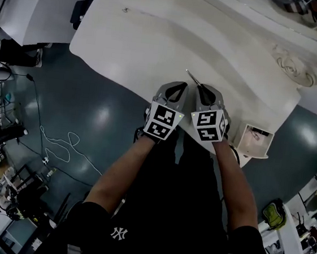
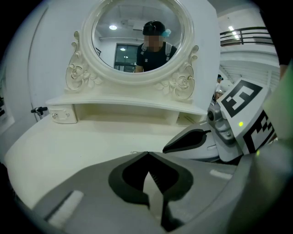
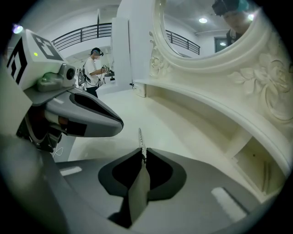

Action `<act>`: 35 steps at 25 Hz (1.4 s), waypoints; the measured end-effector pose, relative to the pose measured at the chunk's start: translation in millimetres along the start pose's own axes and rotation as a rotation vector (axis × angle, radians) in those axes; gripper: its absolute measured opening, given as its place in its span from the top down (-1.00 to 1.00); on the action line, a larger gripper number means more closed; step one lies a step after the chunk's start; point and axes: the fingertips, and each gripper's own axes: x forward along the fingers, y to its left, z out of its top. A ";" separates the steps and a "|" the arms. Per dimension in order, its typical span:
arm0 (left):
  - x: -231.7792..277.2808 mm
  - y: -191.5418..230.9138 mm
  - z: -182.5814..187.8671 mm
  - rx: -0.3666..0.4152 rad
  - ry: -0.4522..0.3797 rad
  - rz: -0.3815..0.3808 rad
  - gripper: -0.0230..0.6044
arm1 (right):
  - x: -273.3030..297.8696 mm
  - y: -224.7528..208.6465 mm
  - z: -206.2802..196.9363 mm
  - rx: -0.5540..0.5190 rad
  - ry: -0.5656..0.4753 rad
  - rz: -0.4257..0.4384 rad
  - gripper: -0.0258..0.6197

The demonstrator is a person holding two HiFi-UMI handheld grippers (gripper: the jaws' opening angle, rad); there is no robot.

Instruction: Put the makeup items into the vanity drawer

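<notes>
Both grippers rest side by side over the front edge of the white vanity top [image 1: 156, 43]. My right gripper [image 1: 200, 88] is shut on a thin, pale stick-like makeup item [image 3: 141, 139]; its tip pokes forward past the jaws and shows in the head view as a dark sliver [image 1: 192, 77]. My left gripper [image 1: 180, 87] is shut with nothing visible between its jaws [image 2: 147, 154]. The small vanity drawer [image 1: 253, 141] stands pulled open just right of the right gripper, with something pinkish inside. No other makeup items show on the top.
An oval mirror [image 2: 137, 36] in a carved frame stands behind a raised shelf [image 2: 123, 103], which has a small closed drawer [image 2: 63, 115] at its left end. The person's arms and legs fill the near side. Cables and equipment lie on the dark floor [image 1: 60, 141] at the left.
</notes>
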 end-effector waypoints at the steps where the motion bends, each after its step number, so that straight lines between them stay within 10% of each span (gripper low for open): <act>1: -1.5 -0.4 0.6 0.002 -0.002 -0.001 0.92 | -2.2 0.3 1.0 0.007 -0.007 -0.003 0.75; 35: -57.2 -123.8 56.4 0.224 -0.134 -0.273 0.92 | -186.3 -5.0 -21.9 0.170 -0.165 -0.321 0.74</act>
